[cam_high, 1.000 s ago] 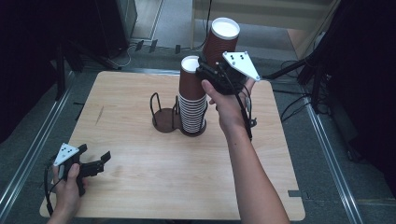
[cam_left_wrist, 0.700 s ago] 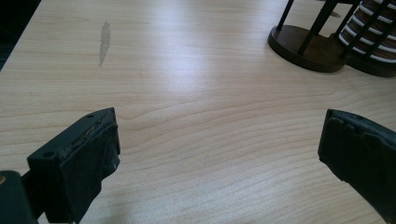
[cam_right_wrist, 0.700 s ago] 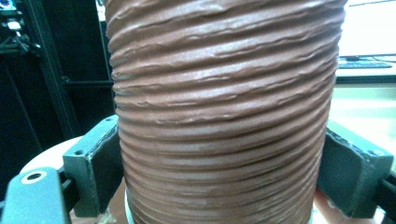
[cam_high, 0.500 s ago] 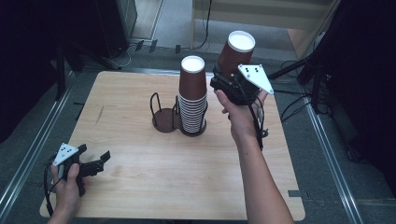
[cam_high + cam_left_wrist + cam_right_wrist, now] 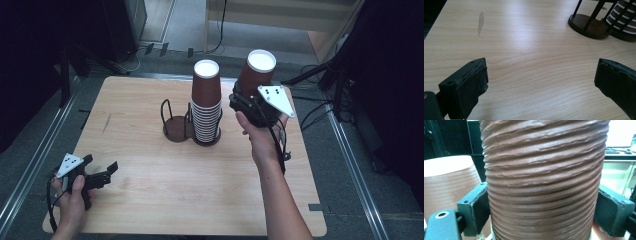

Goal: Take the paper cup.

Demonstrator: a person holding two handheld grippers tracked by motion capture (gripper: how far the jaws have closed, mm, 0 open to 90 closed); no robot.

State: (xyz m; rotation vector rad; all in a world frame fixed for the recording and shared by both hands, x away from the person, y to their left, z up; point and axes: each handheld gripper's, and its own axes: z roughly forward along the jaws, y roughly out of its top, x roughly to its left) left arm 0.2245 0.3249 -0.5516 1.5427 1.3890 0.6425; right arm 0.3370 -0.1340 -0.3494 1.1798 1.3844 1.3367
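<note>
A tall stack of upside-down brown ribbed paper cups (image 5: 206,105) stands in the right ring of a black wire cup holder (image 5: 175,126) at mid-table. My right gripper (image 5: 246,101) is shut on one more brown cup (image 5: 256,72), held upside down, slightly tilted, just right of the stack and clear of it. In the right gripper view this cup (image 5: 544,177) sits between both jaws, with the stack's top (image 5: 447,177) to its left. My left gripper (image 5: 101,169) rests low near the table's front left corner, open; its jaws stand wide apart over bare wood (image 5: 541,80).
The holder's left ring is empty, its round base (image 5: 587,25) beside the stack's lower cups (image 5: 624,17). The wooden table (image 5: 150,200) has a faint grey smear (image 5: 480,22) at the left. Metal rails (image 5: 35,160) and cables (image 5: 315,112) run around the table.
My right gripper has carried the single cup rightward and downward, from above the stack to beside it. The left gripper has stayed put.
</note>
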